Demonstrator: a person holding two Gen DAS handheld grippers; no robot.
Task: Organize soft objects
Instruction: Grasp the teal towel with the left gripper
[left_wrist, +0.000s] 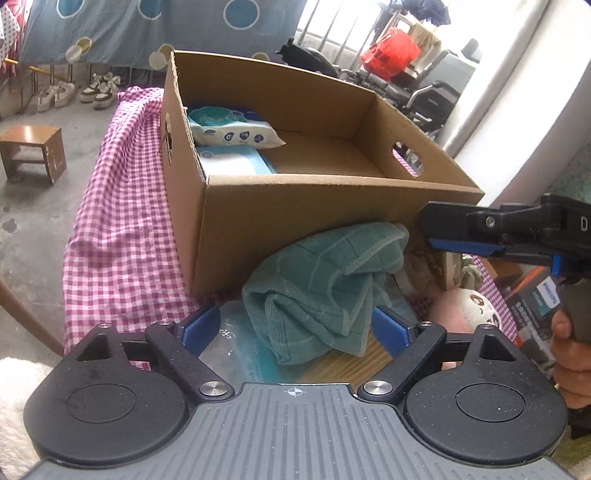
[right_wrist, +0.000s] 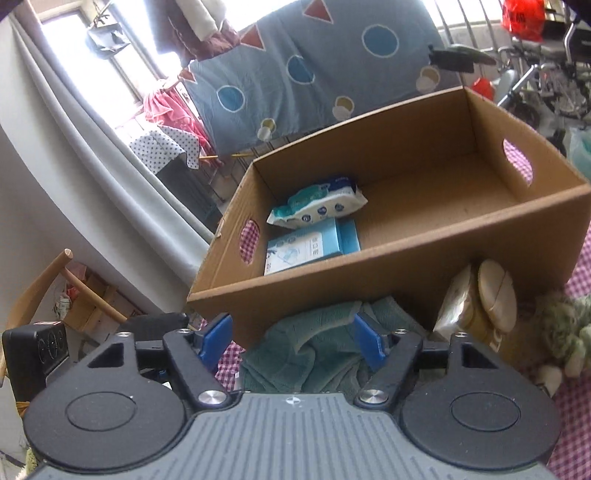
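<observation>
A crumpled green towel (left_wrist: 314, 284) lies on the checked tablecloth just in front of an open cardboard box (left_wrist: 295, 206). My left gripper (left_wrist: 295, 330) is open, its blue pads either side of the towel's near end. My right gripper (right_wrist: 291, 343) is open too, with the same towel (right_wrist: 314, 358) between its pads; it shows from the side in the left wrist view (left_wrist: 461, 236). The box (right_wrist: 388, 258) holds a wet-wipes pack (right_wrist: 317, 205) and a blue tissue box (right_wrist: 310, 247) at its left end.
A pink-and-white plush toy (left_wrist: 469, 306) and a Philips carton (left_wrist: 535, 310) lie right of the towel. A beige tissue pack (right_wrist: 476, 299) and a green plush (right_wrist: 569, 328) sit by the box's front right. A wooden stool (left_wrist: 33, 151) stands on the floor at left.
</observation>
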